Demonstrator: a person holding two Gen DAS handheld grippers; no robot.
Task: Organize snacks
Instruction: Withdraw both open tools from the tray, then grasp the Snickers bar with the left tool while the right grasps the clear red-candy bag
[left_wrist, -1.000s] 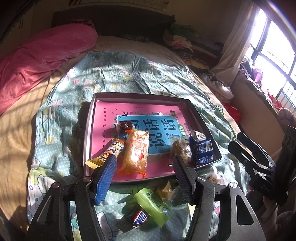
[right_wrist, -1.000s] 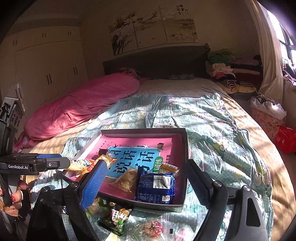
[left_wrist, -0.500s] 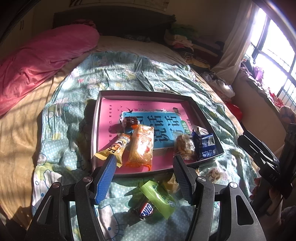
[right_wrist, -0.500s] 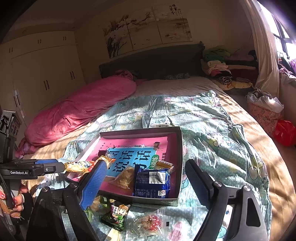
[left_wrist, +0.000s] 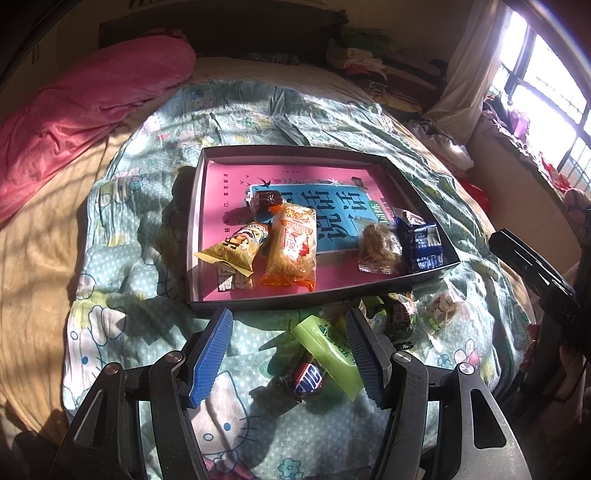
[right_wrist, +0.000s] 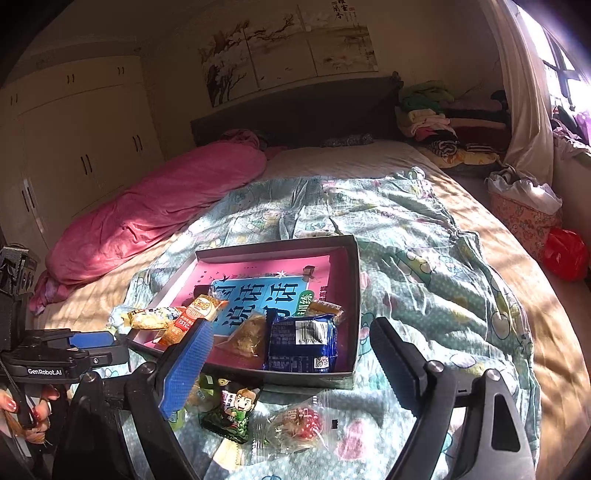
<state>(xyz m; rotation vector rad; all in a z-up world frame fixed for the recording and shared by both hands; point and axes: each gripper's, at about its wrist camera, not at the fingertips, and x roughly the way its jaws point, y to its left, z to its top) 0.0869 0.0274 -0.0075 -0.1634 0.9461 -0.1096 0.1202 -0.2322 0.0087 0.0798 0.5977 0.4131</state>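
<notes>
Your left tongs (left_wrist: 290, 356) stand open over the bed's patterned quilt (left_wrist: 129, 206), with nothing pressed between the pads. At 12 o'clock from them lies the shallow grey tray (left_wrist: 197, 206) with a pink and blue book as its floor. Reading left to right inside the tray: a yellow snack pack (left_wrist: 232, 253), an orange snack bag (left_wrist: 293, 247) with a brown wrapped sweet (left_wrist: 266, 200) just beyond it, a clear pack of brown snacks (left_wrist: 380, 247), and a dark blue packet (left_wrist: 421, 245) against the right wall. Loose on the quilt between the tongs and the tray lie a green packet (left_wrist: 327, 349) and a chocolate bar (left_wrist: 306, 376) touching it. Your right tongs (right_wrist: 284, 369) also stand open, gripping nothing. At 6 o'clock from the tray, below them, rest a black cartoon packet (right_wrist: 232, 410) and a clear pack with red contents (right_wrist: 295, 428).
</notes>
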